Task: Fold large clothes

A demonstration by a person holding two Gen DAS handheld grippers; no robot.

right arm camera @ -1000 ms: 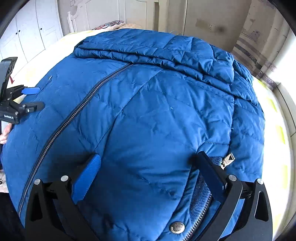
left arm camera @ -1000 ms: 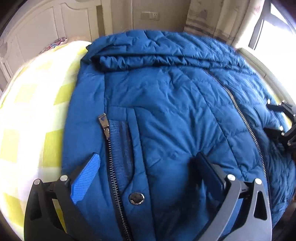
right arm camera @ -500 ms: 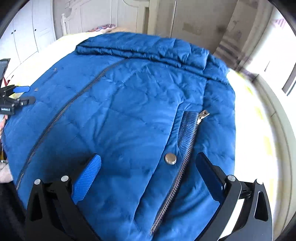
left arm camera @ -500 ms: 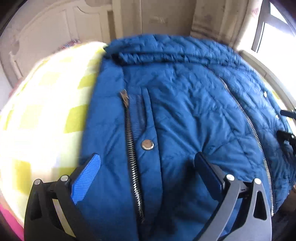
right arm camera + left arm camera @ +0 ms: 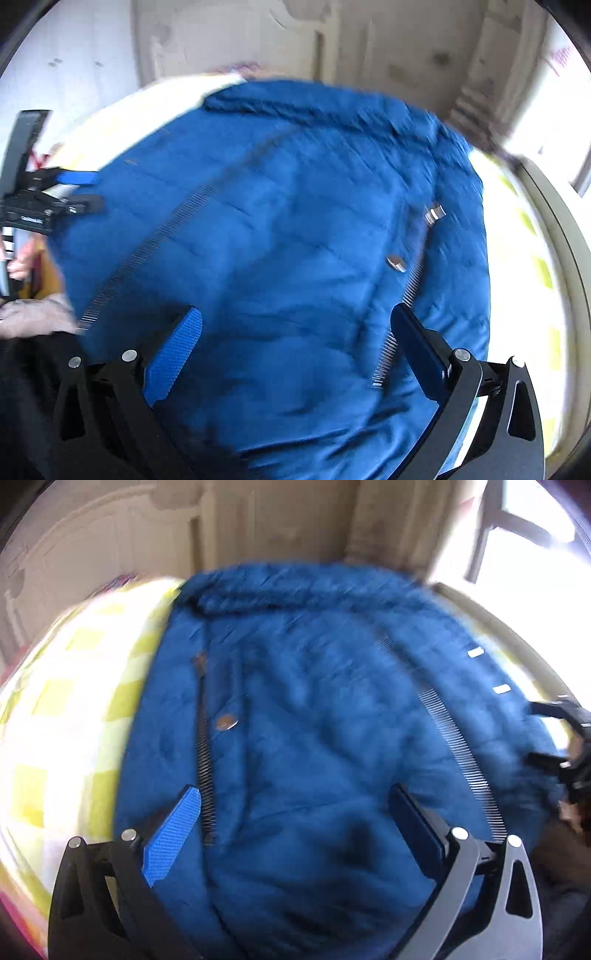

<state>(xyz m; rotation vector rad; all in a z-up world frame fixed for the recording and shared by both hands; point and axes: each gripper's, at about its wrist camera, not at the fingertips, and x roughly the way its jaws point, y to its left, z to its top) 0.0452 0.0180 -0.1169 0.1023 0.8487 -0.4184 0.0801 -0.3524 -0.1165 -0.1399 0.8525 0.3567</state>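
A large blue quilted jacket [image 5: 314, 709] lies spread front-up on the bed, zipped down the middle, hood end far from me; it also shows in the right wrist view [image 5: 280, 229]. My left gripper [image 5: 295, 801] is open and empty over the jacket's near left hem, beside a pocket zip [image 5: 203, 738] and snap. My right gripper [image 5: 295, 321] is open and empty over the near right hem, by the other pocket zip [image 5: 413, 280]. Each gripper shows at the edge of the other's view: the right one [image 5: 554, 738], the left one [image 5: 74, 192]. Both views are motion-blurred.
The jacket lies on a yellow-and-white checked bedspread [image 5: 74, 716]. A white headboard and cabinets [image 5: 92, 572] stand behind. A window [image 5: 517, 535] with a sill is on the right. The person's dark clothing [image 5: 29, 369] is at the near edge.
Both grippers have pulled back toward the jacket's near hem and risen; more of the jacket and bedspread shows. Both stay open and empty.
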